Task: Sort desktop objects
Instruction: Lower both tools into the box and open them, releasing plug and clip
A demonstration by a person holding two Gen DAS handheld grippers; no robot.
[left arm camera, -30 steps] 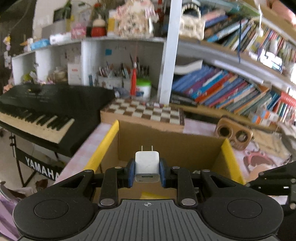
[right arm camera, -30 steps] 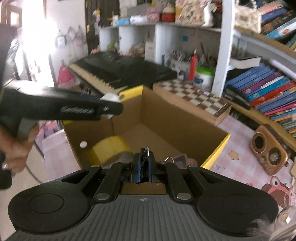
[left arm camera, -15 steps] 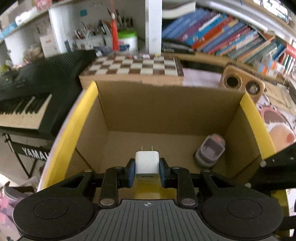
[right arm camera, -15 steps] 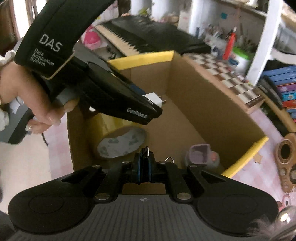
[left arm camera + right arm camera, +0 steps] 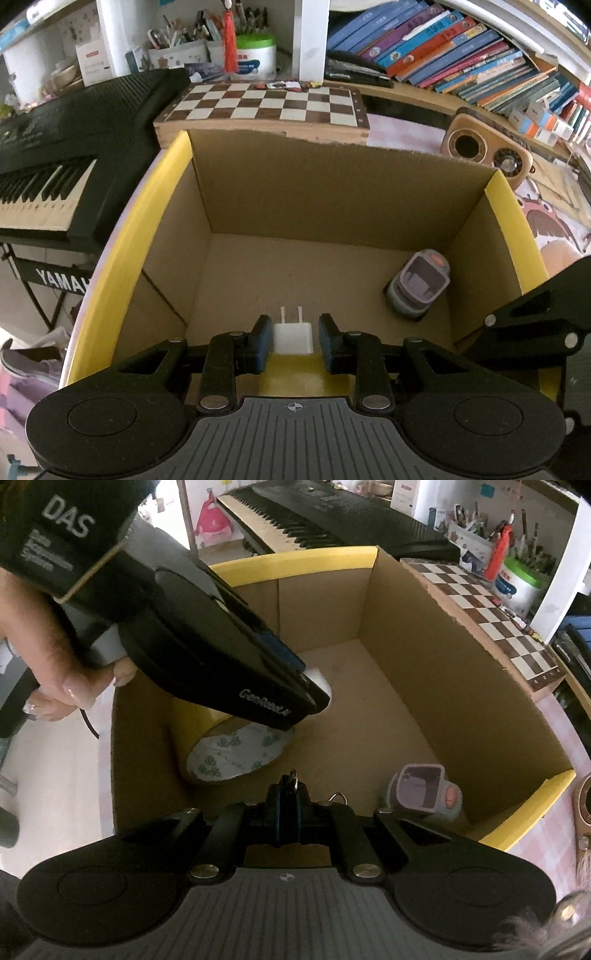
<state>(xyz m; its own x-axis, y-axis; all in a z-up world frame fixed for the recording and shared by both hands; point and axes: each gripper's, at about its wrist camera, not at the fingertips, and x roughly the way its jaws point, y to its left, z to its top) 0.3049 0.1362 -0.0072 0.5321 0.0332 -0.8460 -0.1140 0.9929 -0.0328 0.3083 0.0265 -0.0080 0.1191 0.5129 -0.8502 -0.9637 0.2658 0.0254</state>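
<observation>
A white plug charger [image 5: 293, 338] sits between the fingers of my left gripper [image 5: 291, 328], prongs forward, above the floor of the yellow-rimmed cardboard box [image 5: 125, 258]. The jaws are opening, and a thin gap shows beside the charger. In the right wrist view the left gripper [image 5: 314, 698] reaches into the box [image 5: 295, 563] from the left, the charger [image 5: 318, 679] at its tip. My right gripper [image 5: 288, 794] is shut on a keychain, whose metal ring [image 5: 293, 775] pokes out between the pads. It hovers over the box's near side.
A grey-purple clip-like device [image 5: 419, 284] [image 5: 423, 790] and a roll of tape [image 5: 236, 753] lie inside the box. A chessboard [image 5: 266, 103], a keyboard [image 5: 55, 147], a wooden radio [image 5: 484, 144] and bookshelves surround the box.
Both grippers tipped downward and moved over into the box. The left pads have parted slightly from the charger they were clamping. The right gripper stays shut on the keychain.
</observation>
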